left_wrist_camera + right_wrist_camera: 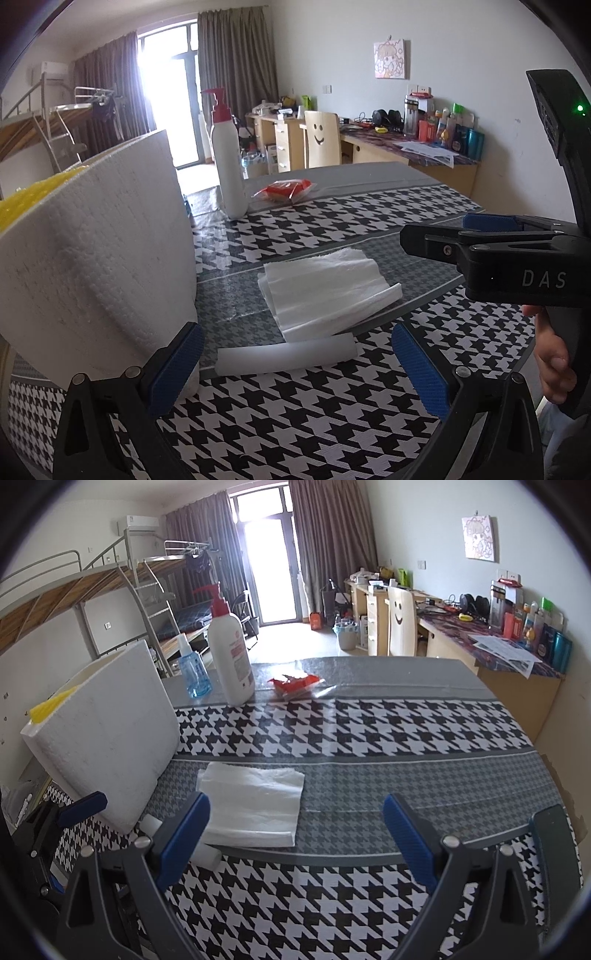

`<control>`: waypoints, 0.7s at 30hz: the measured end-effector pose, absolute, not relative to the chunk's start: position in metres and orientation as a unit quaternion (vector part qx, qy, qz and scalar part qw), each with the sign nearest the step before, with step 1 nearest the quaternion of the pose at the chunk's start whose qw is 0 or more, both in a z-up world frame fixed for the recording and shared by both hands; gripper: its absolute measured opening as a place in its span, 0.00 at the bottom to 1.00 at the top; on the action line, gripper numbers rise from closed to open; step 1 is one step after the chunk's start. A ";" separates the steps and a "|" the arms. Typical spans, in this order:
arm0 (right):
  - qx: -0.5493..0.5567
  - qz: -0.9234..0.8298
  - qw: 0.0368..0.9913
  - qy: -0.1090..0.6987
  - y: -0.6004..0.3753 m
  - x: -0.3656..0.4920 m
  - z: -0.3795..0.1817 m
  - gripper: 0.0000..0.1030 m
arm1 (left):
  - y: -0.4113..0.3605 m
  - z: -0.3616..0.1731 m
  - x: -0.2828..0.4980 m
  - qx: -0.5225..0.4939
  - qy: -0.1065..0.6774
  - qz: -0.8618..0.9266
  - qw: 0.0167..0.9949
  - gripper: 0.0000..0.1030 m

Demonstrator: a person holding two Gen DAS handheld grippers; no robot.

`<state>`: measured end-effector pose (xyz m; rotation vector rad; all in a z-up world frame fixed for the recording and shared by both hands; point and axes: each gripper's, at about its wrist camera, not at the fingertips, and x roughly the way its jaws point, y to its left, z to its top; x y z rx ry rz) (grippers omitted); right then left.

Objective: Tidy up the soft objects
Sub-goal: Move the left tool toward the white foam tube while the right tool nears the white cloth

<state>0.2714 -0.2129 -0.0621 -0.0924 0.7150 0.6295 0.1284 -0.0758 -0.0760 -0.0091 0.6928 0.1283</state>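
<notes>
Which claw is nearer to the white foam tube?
Left. The left claw opens just before the white foam tube; the right claw sits to the tube's right.

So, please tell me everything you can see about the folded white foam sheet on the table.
The folded white foam sheet looks thin, soft and slightly translucent, folded into several loose layers with uneven edges. It lies flat on the houndstooth tablecloth, over its grey band. Right of the white foam box, apart from it. A white foam tube lies along its near edge, seemingly touching. No gripper holds it.
</notes>
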 end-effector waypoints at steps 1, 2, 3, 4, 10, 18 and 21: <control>-0.046 0.303 0.887 0.345 -0.212 0.272 -0.063 0.94 | -0.075 -0.077 0.129 -0.005 0.343 0.063 0.937 0.99; -0.047 0.303 0.887 0.347 -0.212 0.273 -0.064 0.94 | -0.076 -0.078 0.130 -0.005 0.346 0.063 0.936 0.99; -0.046 0.302 0.886 0.348 -0.211 0.275 -0.065 0.94 | -0.076 -0.080 0.131 -0.005 0.349 0.061 0.935 0.99; -0.046 0.302 0.885 0.350 -0.211 0.276 -0.067 0.94 | -0.075 -0.081 0.132 -0.006 0.352 0.059 0.934 0.99; -0.047 0.301 0.881 0.363 -0.206 0.281 -0.075 0.94 | -0.075 -0.088 0.138 -0.010 0.370 0.050 0.928 0.95; -0.056 0.296 0.877 0.375 -0.200 0.287 -0.083 0.94 | -0.072 -0.099 0.147 -0.024 0.396 0.039 0.917 0.86; -0.060 0.298 0.873 0.382 -0.197 0.289 -0.088 0.94 | -0.070 -0.101 0.147 -0.028 0.400 0.035 0.915 0.86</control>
